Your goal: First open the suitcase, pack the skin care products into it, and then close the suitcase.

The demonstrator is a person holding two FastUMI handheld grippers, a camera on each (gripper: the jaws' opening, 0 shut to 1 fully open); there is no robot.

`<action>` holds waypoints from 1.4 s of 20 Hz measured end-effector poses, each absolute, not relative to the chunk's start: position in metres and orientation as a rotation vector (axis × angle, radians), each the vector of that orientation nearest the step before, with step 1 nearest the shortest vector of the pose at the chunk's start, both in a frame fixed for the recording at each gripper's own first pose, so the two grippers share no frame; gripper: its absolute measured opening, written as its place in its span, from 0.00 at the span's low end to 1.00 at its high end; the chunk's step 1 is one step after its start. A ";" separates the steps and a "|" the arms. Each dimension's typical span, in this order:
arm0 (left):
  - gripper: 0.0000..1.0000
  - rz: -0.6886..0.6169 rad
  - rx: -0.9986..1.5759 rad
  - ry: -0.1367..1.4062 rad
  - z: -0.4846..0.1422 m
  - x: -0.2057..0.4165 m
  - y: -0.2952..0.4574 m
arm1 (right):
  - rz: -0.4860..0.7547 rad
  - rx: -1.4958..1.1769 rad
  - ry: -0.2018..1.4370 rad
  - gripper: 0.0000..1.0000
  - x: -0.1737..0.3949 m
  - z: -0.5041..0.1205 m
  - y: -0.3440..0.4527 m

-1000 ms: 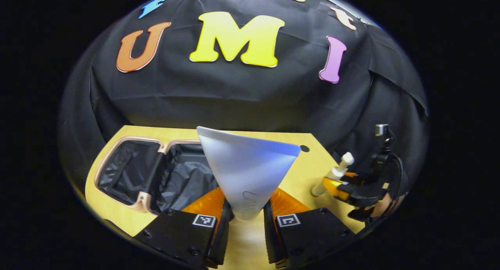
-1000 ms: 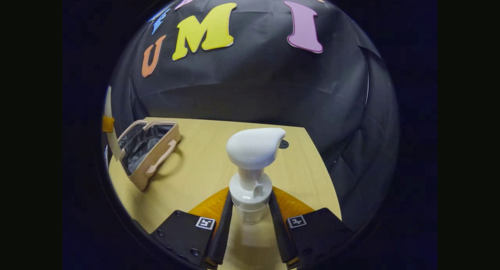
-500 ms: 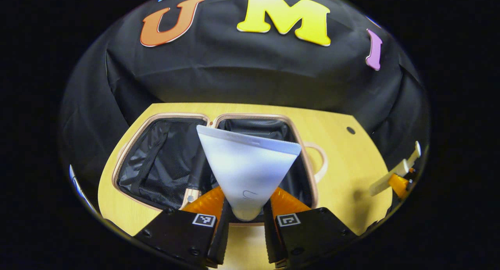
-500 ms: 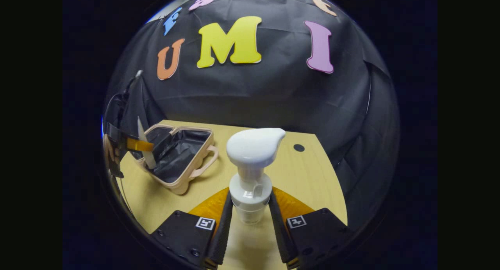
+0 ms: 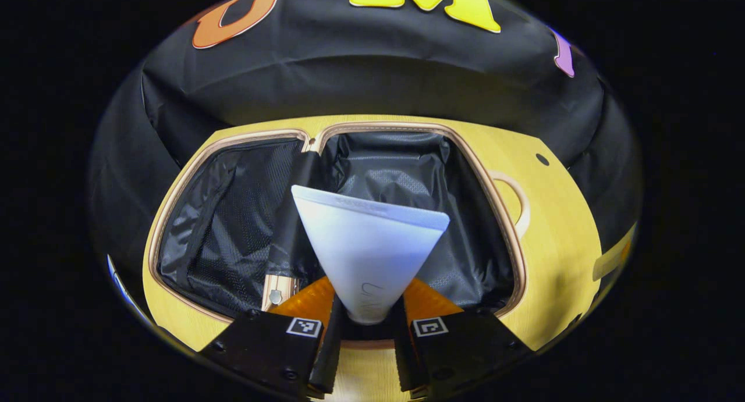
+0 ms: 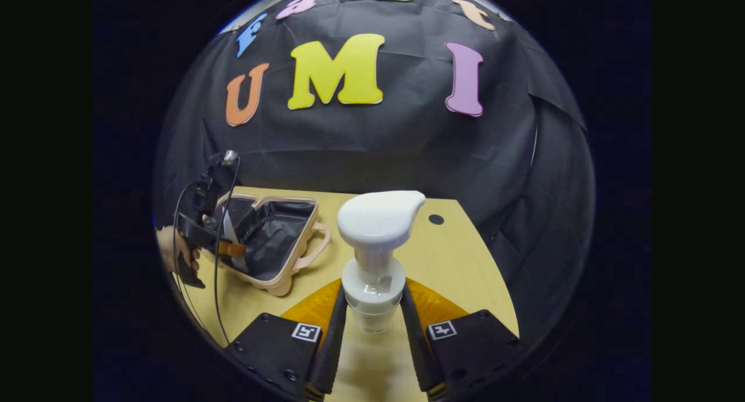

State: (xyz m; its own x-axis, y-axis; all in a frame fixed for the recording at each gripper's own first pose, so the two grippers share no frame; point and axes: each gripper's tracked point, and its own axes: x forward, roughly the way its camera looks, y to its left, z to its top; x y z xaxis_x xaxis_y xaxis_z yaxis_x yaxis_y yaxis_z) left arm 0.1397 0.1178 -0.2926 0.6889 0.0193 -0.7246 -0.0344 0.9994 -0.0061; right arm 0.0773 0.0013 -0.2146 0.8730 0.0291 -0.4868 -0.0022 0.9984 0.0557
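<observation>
Left gripper pinches the narrow end of a white tube, both fingers pressed on it, wide crimped end pointing forward over the open suitcase. Suitcase lies flat on the wooden table, both black-lined halves showing, tube poised above the right-hand half. Right gripper clamps the neck of a pump bottle, held upright over the table, well apart from the suitcase, which sits off to its left.

Step in hand looks like placing the tube. To do it well: lower until the tube is inside the rim, tilt it flat onto the lining, then let go (dropping from height risks a bounce onto the hinge strip). Keep it toward one side so the bottle has room.
</observation>
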 end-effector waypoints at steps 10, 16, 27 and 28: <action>0.42 0.010 0.047 0.829 -0.303 0.179 0.117 | 0.073 0.018 0.532 0.49 0.079 -0.213 0.032; 0.49 0.035 0.038 0.882 -0.323 0.186 0.122 | 0.107 -0.009 0.537 0.49 0.083 -0.209 0.046; 0.64 -0.029 -0.122 0.838 -0.313 0.176 0.101 | 0.183 -0.002 0.555 0.48 0.093 -0.198 0.082; 0.66 -0.046 -0.145 0.811 -0.307 0.176 0.098 | 0.191 -0.008 0.546 0.49 0.100 -0.193 0.087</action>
